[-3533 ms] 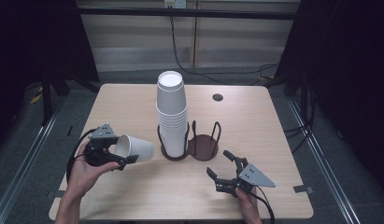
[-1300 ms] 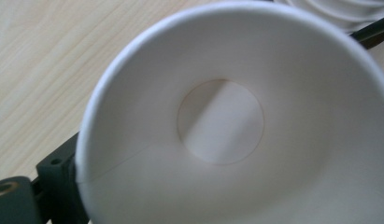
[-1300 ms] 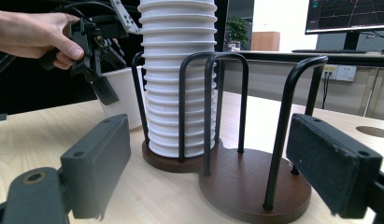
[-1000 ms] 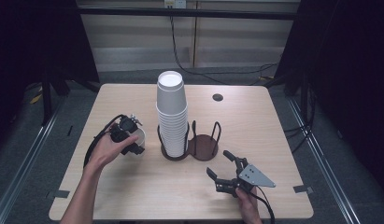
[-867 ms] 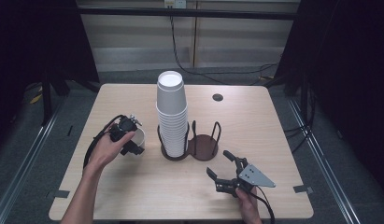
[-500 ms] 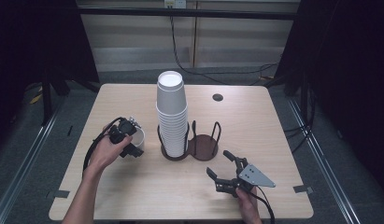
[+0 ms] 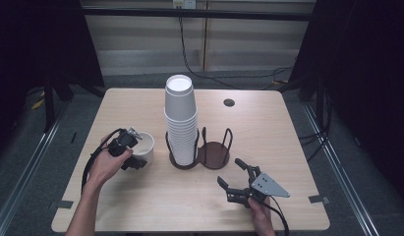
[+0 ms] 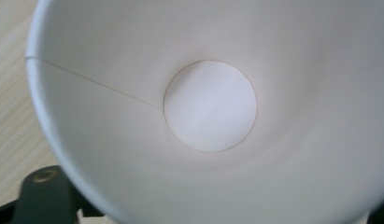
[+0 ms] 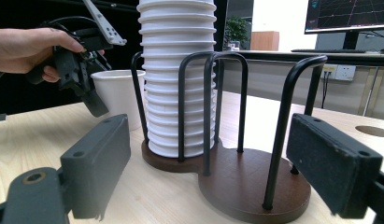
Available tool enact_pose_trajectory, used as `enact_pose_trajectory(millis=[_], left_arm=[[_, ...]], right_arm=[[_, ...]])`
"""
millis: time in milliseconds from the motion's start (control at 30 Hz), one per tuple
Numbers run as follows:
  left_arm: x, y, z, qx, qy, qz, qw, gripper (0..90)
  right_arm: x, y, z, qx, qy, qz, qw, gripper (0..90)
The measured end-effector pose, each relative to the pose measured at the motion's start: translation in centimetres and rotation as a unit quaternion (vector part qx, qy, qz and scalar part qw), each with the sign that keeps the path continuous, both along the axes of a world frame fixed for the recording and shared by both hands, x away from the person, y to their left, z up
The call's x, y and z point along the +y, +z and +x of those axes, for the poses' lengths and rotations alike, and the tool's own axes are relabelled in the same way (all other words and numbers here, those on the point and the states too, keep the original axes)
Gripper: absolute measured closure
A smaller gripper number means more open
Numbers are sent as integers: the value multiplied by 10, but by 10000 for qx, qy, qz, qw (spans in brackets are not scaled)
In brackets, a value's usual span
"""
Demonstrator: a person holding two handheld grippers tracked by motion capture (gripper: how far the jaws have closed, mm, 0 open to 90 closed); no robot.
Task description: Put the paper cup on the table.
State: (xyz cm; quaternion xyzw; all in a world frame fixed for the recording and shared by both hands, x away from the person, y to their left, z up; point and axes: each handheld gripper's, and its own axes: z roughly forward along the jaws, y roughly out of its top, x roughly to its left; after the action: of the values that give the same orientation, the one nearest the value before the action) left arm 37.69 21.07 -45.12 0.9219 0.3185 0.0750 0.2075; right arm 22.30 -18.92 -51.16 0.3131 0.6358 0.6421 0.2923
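The left gripper [image 7: 133, 160] has just been closing and pinches the near wall of the paper cup [image 7: 142, 146], upright at nine o'clock of the cup stack [image 7: 181, 123], for a steady lift. The right gripper [image 7: 237, 181] waits spread, empty, at five o'clock of the holder [image 7: 214, 153].

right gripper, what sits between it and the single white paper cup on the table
In the right gripper view, the dark wooden two-ring holder with its black wire posts, holding the tall stack of white paper cups, stands between the right gripper and the single white paper cup.

White paper cup [image 7: 143, 146], upright, mouth up
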Motion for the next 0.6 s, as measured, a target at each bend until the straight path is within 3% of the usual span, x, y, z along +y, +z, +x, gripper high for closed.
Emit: enact_pose_trajectory(millis=[200,333,600], left_arm=[[11,8,-7,-175,180,-403,9989,168],[19,11,-12,-324,382,-680,9964,161],[26,9,-28,-436,464,-1087,9920,161]], right_arm=[[0,0,0,0,5,-2,10000,130],[0,0,0,-1,0,0,10000,130],[0,0,0,-1,-1,0,10000,130]])
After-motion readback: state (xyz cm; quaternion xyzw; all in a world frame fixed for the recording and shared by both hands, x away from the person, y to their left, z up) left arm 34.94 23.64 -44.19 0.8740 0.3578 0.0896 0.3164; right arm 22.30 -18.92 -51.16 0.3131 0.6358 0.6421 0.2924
